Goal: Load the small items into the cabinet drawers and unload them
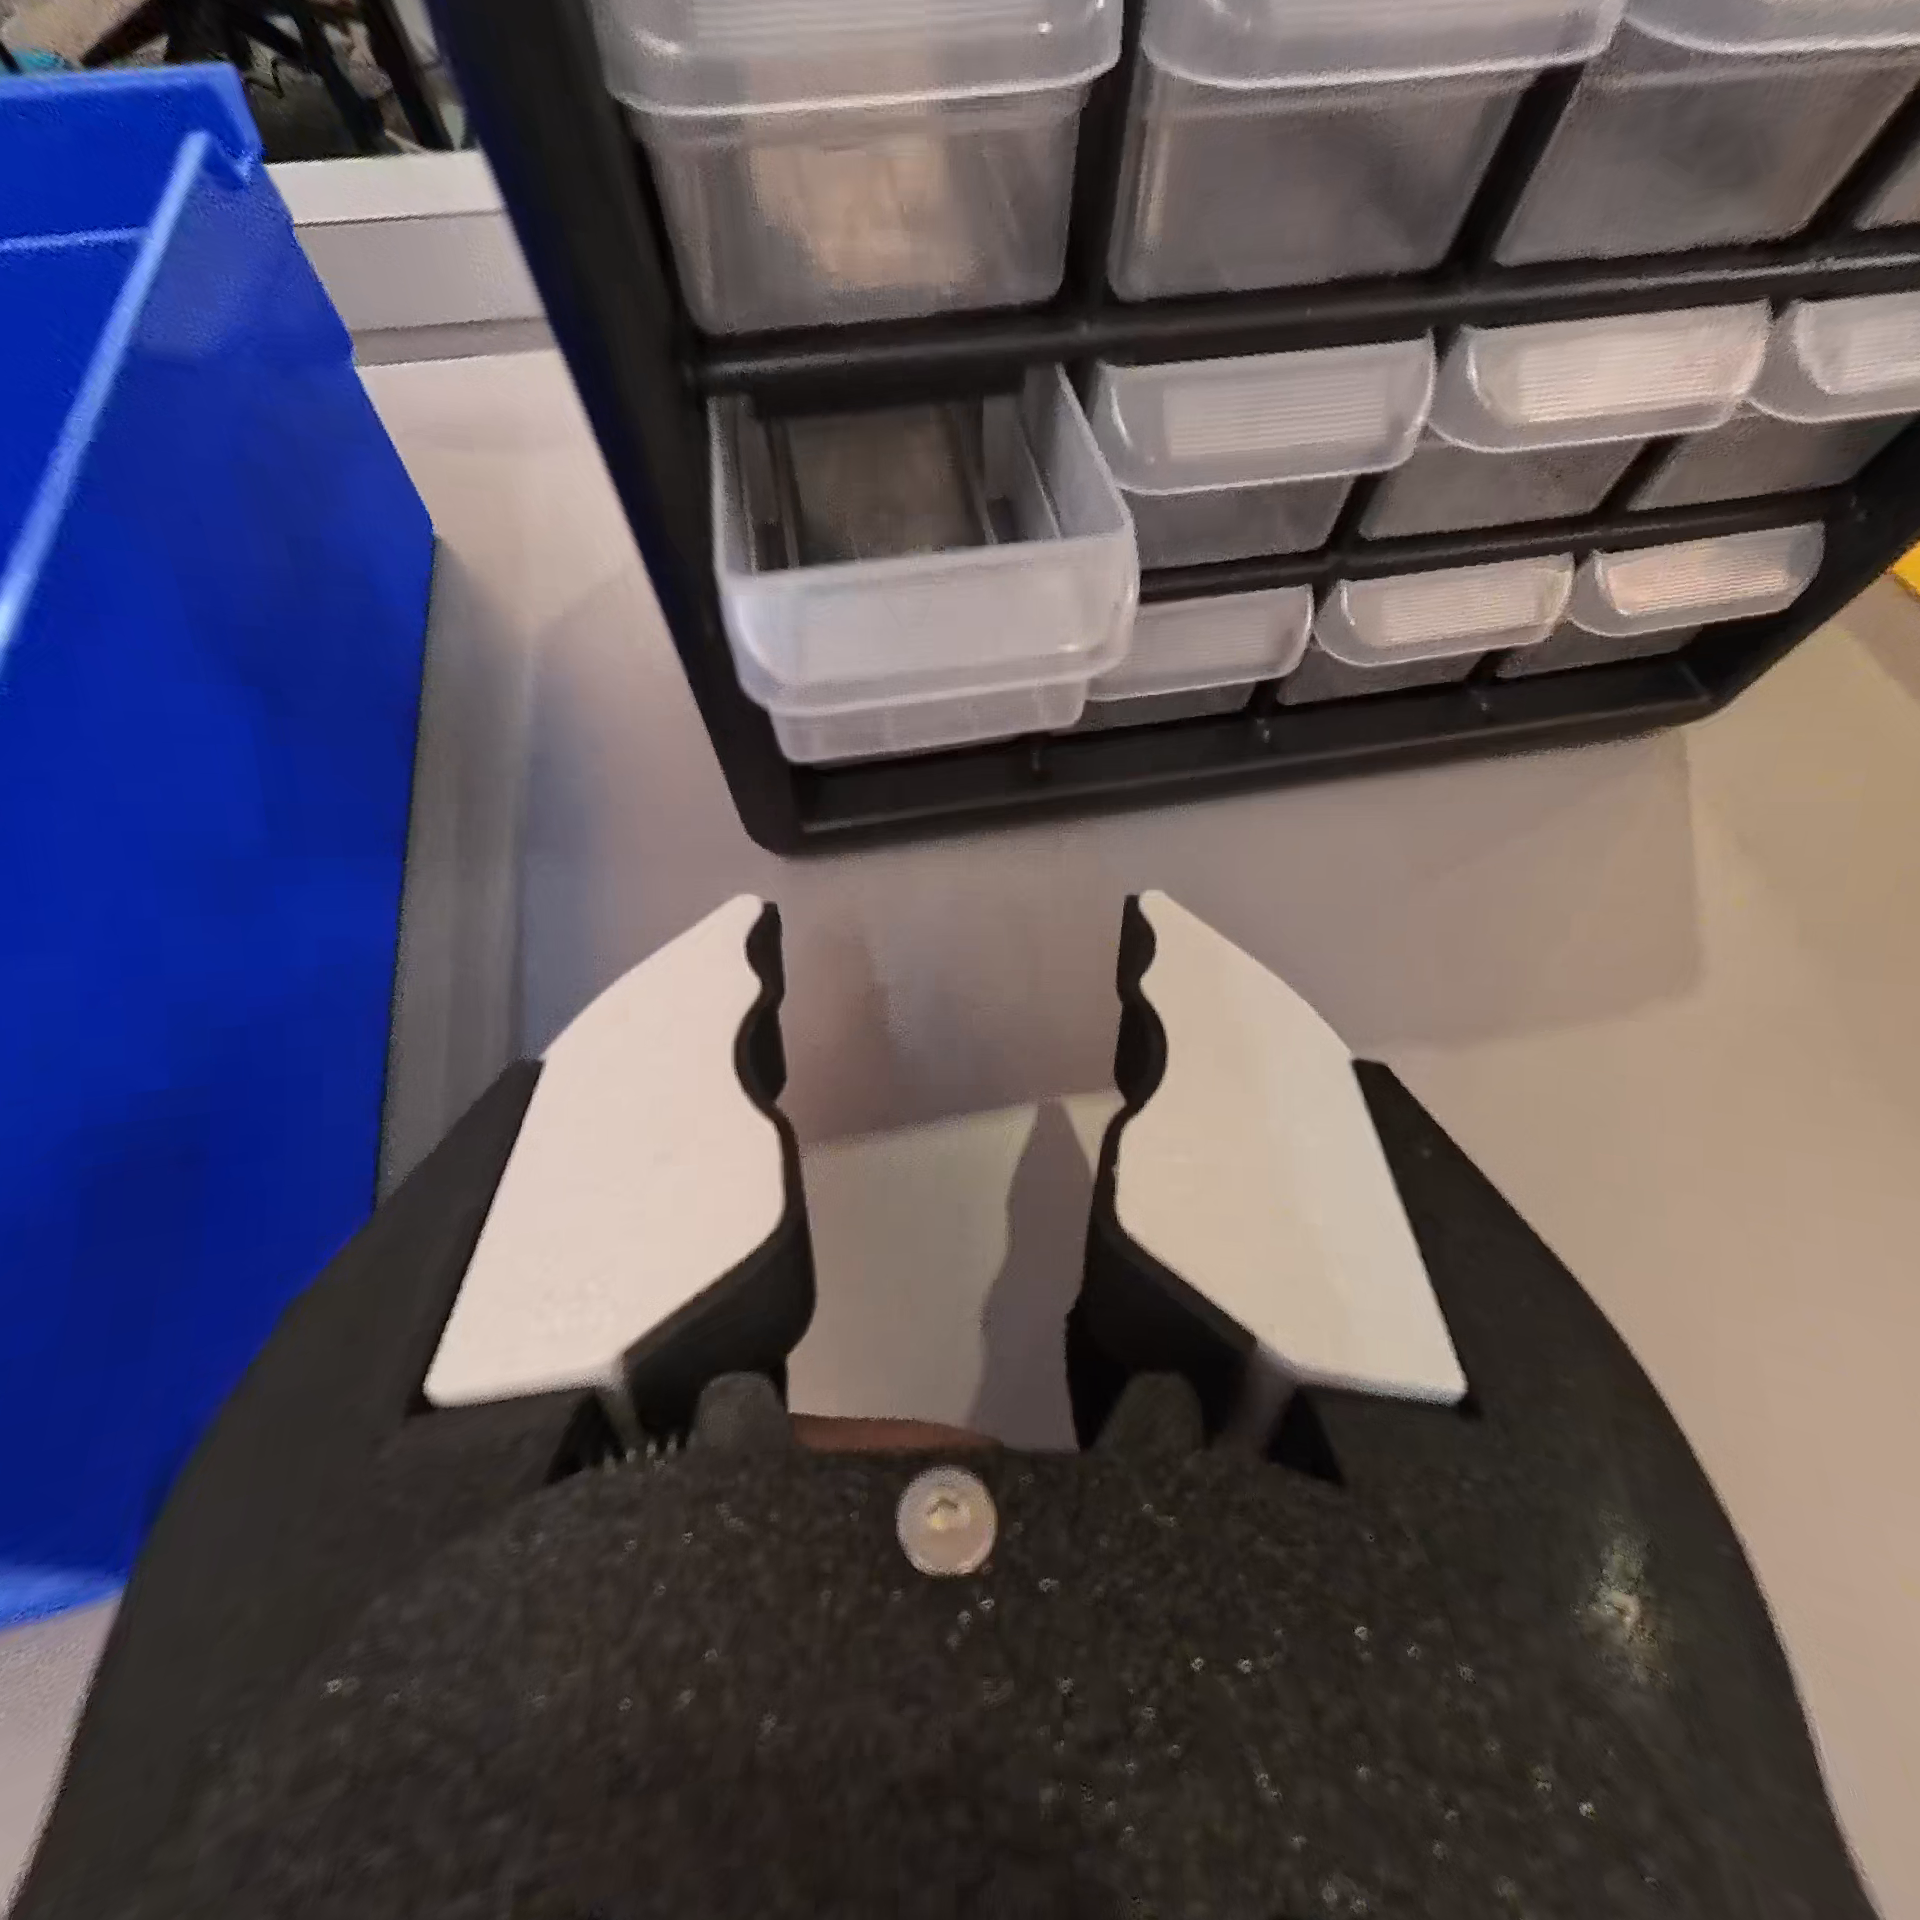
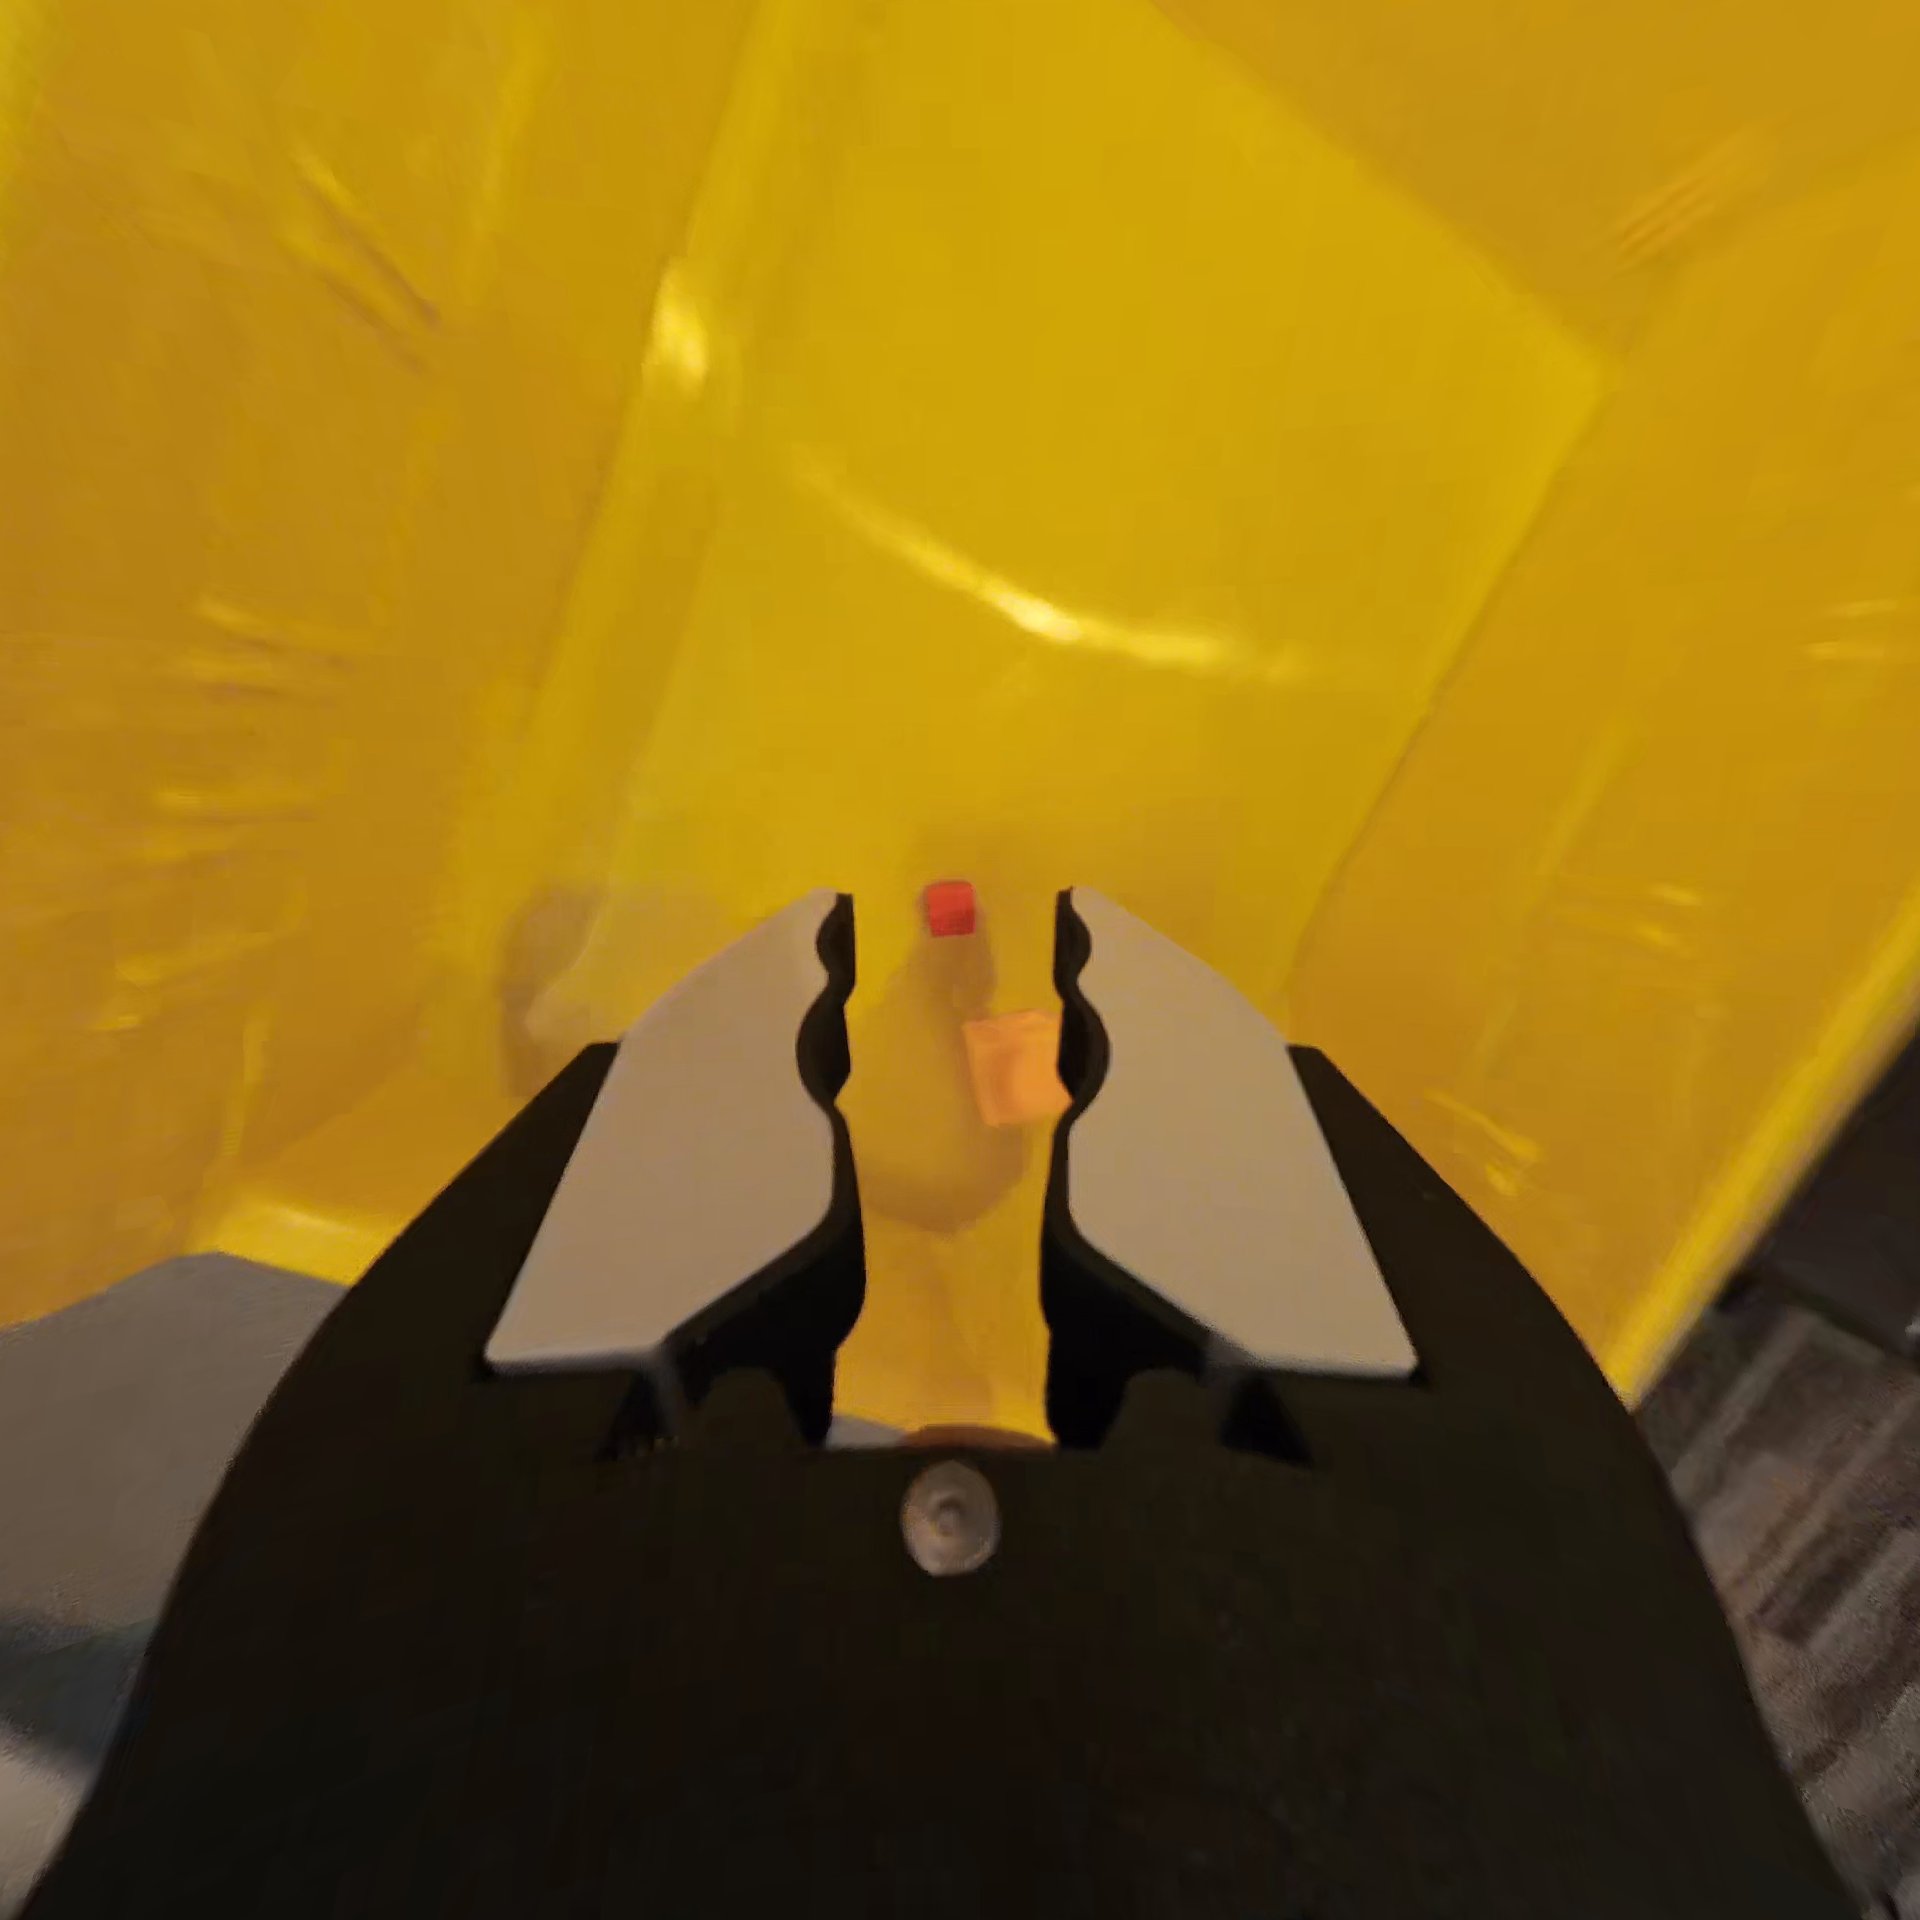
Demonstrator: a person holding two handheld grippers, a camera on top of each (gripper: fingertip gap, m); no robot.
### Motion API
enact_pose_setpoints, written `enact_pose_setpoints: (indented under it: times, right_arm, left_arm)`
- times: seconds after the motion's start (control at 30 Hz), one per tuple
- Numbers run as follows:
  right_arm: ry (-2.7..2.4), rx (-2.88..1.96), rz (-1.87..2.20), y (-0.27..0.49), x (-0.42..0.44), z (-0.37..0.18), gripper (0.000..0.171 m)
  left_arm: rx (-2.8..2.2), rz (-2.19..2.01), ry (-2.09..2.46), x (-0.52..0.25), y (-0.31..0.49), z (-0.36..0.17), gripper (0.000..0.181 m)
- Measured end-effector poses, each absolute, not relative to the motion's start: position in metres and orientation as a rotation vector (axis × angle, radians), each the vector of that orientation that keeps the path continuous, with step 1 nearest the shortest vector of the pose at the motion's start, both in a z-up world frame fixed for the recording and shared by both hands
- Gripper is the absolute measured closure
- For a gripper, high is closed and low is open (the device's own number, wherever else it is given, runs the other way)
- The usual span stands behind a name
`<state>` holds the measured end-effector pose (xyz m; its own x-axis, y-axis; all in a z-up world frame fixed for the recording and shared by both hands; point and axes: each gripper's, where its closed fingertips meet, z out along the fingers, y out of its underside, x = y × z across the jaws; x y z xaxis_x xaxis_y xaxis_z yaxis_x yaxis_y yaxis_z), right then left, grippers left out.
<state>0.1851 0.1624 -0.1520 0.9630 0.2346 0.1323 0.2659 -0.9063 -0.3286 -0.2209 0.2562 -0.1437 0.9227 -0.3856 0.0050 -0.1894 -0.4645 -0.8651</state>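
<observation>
In the left wrist view a black cabinet (image 1: 665,436) with clear plastic drawers stands on the grey table. One small drawer (image 1: 925,613) at the left of the middle row is pulled out and looks empty. My left gripper (image 1: 951,914) is open and empty, a short way in front of the cabinet's base. In the right wrist view my right gripper (image 2: 954,909) is open and reaches down into a yellow bin (image 2: 1039,416). A small red cube (image 2: 950,907) lies between the fingertips on the bin floor. A small orange block (image 2: 1010,1068) lies beside the right finger.
A tall blue bin (image 1: 187,727) stands at the left of the cabinet, close to my left gripper. A strip of grey table (image 1: 1558,935) lies before the cabinet. A yellow corner (image 1: 1907,582) shows at the right edge. Dark carpet (image 2: 1818,1455) shows beside the yellow bin. The left gripper's tips are roughly 40 cm from the right gripper's.
</observation>
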Motion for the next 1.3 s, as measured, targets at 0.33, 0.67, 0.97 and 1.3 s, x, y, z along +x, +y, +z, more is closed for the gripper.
enact_pose_setpoints:
  times: [0.33, 0.67, 0.97, 1.3]
  right_arm:
    - [-0.379, -1.986, 0.573, 0.063, -0.022, -0.075, 0.136]
    - [-0.554, -1.706, 0.7, 0.011, -0.093, -0.096, 0.141]
    - [-0.479, -1.725, 0.75, 0.013, -0.075, -0.097, 0.141]
    - [-0.381, -1.721, 0.843, 0.013, -0.063, -0.094, 0.141]
  left_arm:
    - [-1.905, -0.203, 0.364, -0.22, 0.274, -0.108, 0.159]
    - [-1.923, -0.194, 0.331, -0.214, 0.307, -0.114, 0.16]
    - [-1.892, -0.15, 0.427, -0.21, 0.308, -0.115, 0.157]
    - [-1.898, 0.087, 0.796, -0.214, 0.28, -0.151, 0.138]
